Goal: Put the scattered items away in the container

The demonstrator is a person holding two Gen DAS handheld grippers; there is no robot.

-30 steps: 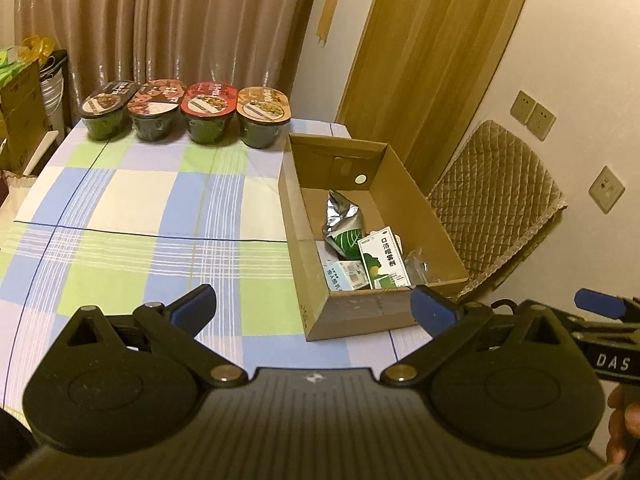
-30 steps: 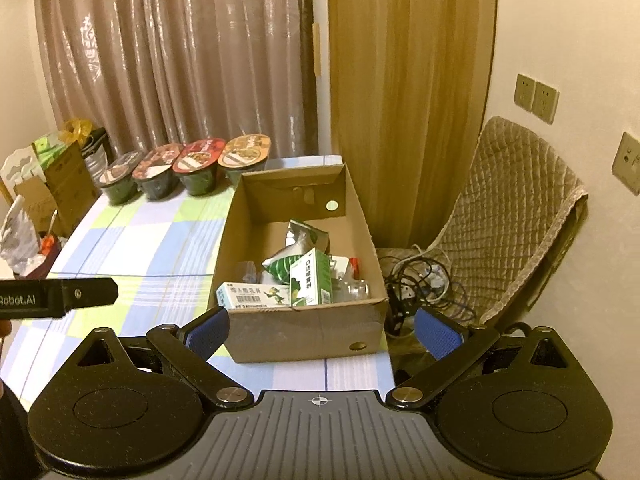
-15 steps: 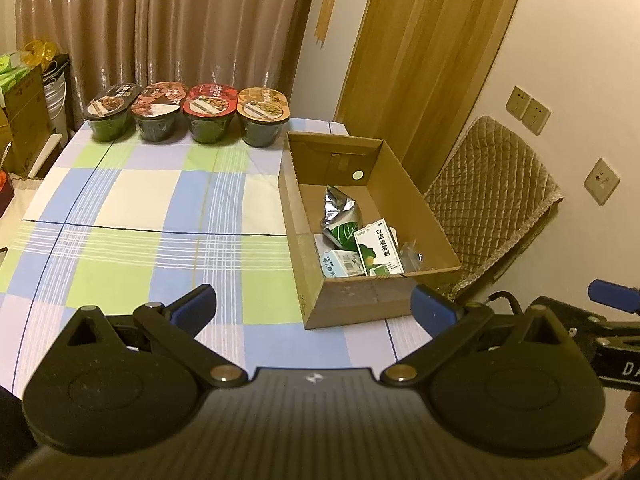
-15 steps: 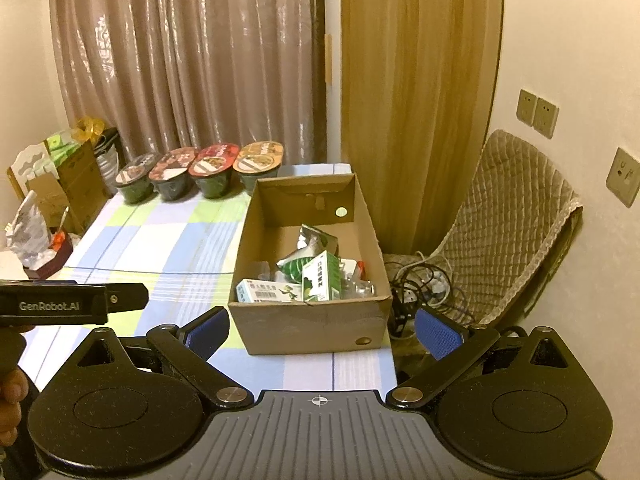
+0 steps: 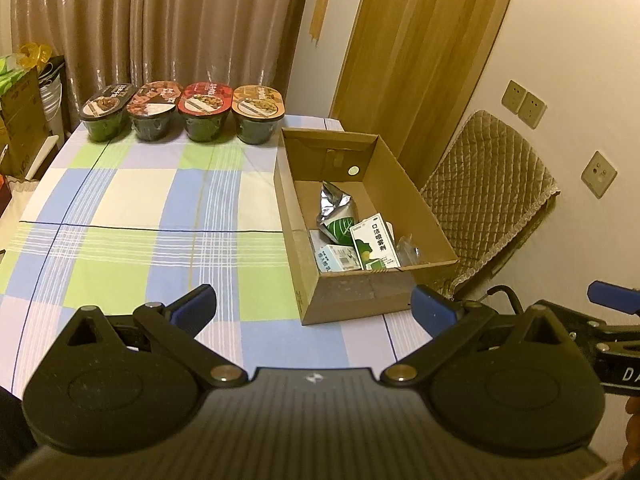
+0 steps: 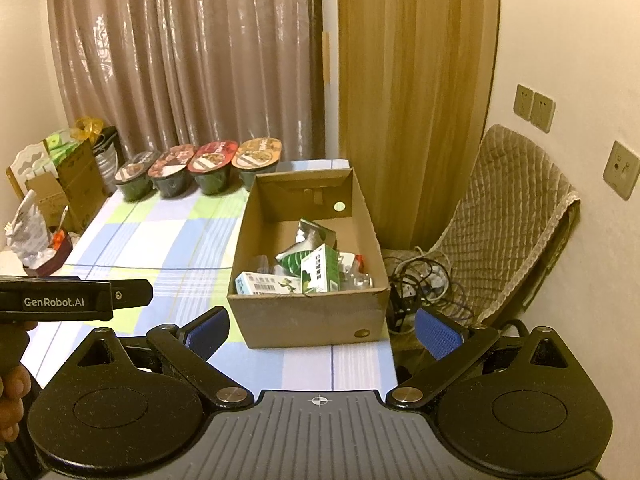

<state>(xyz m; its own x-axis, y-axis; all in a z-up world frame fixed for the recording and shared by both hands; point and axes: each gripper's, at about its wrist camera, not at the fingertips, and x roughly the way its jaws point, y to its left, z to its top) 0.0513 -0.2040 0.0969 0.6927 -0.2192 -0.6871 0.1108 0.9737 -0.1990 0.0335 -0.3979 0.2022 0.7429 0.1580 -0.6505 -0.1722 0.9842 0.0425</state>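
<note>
You hold both grippers above the near edge of a checked cloth table [image 5: 120, 208]. Your left gripper [image 5: 314, 308] and right gripper [image 6: 322, 330] have their blue ribbed pads spread wide, holding nothing. The rectangular cardboard box [image 6: 308, 316] sits at the table's right side, containing a crinkled foil pouch [image 5: 334, 210] and small cartons [image 6: 318, 274]. Four lidded bowls [image 5: 180, 114] line the far edge.

Small room under warm yellowish light.
Brown pleated curtains [image 6: 180, 60] across the back, wooden door [image 6: 416, 92] to their right, cream wall [image 6: 560, 40] carrying 3 switch plates [image 6: 534, 108]. Quilted beige chair [image 6: 512, 216] against that wall, tangled cables [image 6: 424, 276] beneath. Checked cloth over the tabletop [image 5: 120, 208].
</note>
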